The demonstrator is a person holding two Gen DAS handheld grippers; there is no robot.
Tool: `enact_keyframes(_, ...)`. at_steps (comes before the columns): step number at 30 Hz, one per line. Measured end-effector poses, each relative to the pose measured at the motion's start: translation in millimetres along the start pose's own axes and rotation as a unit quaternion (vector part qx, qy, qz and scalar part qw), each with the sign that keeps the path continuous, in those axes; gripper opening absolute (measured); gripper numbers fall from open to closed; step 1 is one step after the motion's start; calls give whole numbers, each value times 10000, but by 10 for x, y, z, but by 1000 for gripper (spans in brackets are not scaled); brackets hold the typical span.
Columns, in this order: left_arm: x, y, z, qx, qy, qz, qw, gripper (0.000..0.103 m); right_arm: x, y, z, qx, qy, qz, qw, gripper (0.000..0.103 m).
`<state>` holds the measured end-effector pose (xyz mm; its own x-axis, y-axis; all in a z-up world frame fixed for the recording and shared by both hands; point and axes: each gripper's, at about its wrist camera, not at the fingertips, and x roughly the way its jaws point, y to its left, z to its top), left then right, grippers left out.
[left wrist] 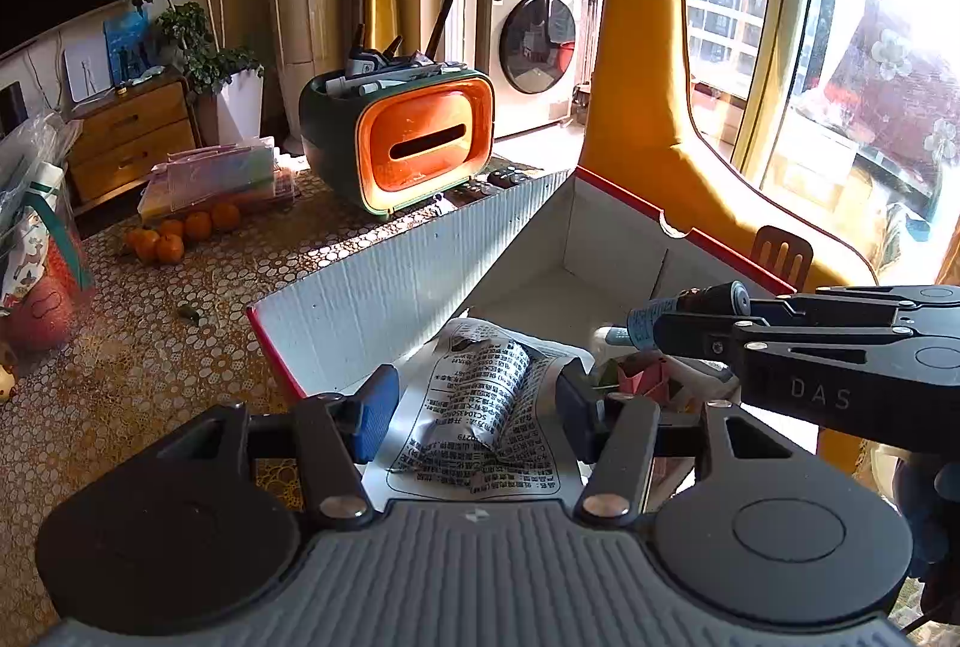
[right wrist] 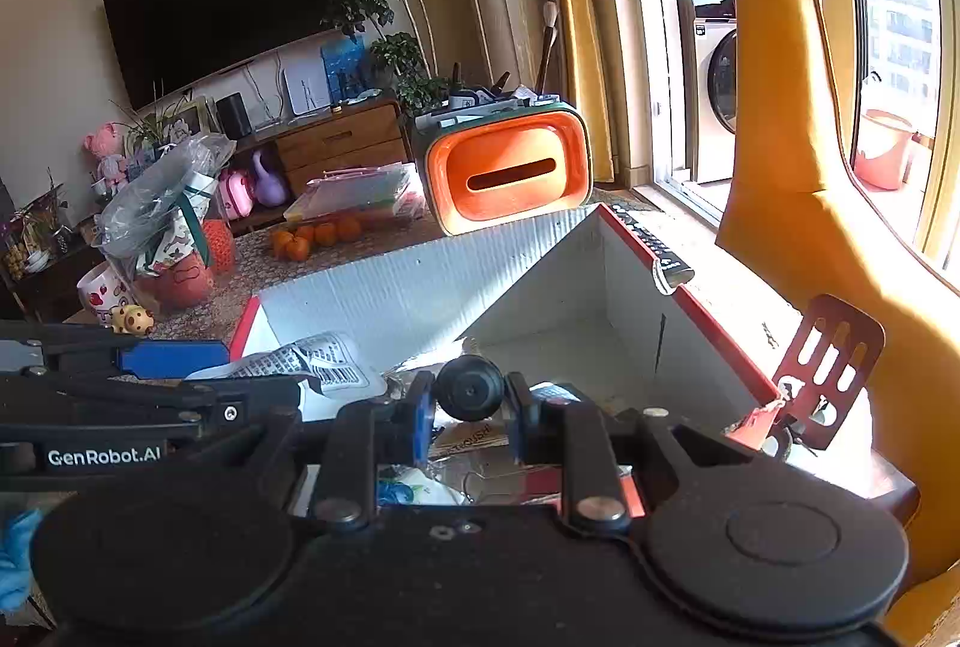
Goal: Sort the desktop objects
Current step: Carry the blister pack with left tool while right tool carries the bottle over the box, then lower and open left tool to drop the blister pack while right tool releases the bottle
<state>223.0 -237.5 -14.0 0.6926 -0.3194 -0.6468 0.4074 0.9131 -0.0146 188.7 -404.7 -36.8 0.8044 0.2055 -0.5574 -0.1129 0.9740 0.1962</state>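
Note:
A white cardboard box with a red rim (left wrist: 420, 281) (right wrist: 432, 281) lies open on the patterned table. My left gripper (left wrist: 475, 407) (right wrist: 264, 368) hangs over its near end, shut on a crumpled silver packet with black print (left wrist: 480, 401) (right wrist: 318, 362). Beside it on the right, my right gripper (right wrist: 468, 407) (left wrist: 702, 323) is shut on a small dark bottle with a blue label (left wrist: 684, 311), whose round black end (right wrist: 469, 386) faces the right wrist camera. Several small items, one of them pink (left wrist: 642, 371), lie in the box under the grippers.
An orange and green desk organiser (left wrist: 414, 137) (right wrist: 510, 164) full of pens stands behind the box, with remote controls (left wrist: 510, 179) beside it. Oranges (left wrist: 180, 233) and plastic cases (left wrist: 222, 173) lie at the left. A brown slotted piece (right wrist: 834, 359) stands by the box's right rim.

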Motion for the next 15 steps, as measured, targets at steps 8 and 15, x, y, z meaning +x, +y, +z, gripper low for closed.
enact_keyframes(8,339,-7,102,207,226,232,9993,55,397,-162,158,58,350,-44,9994,23)
enact_keyframes(15,611,2,197,213,474,304,9982,55,749,-243,254,23,675,-229,9975,23)
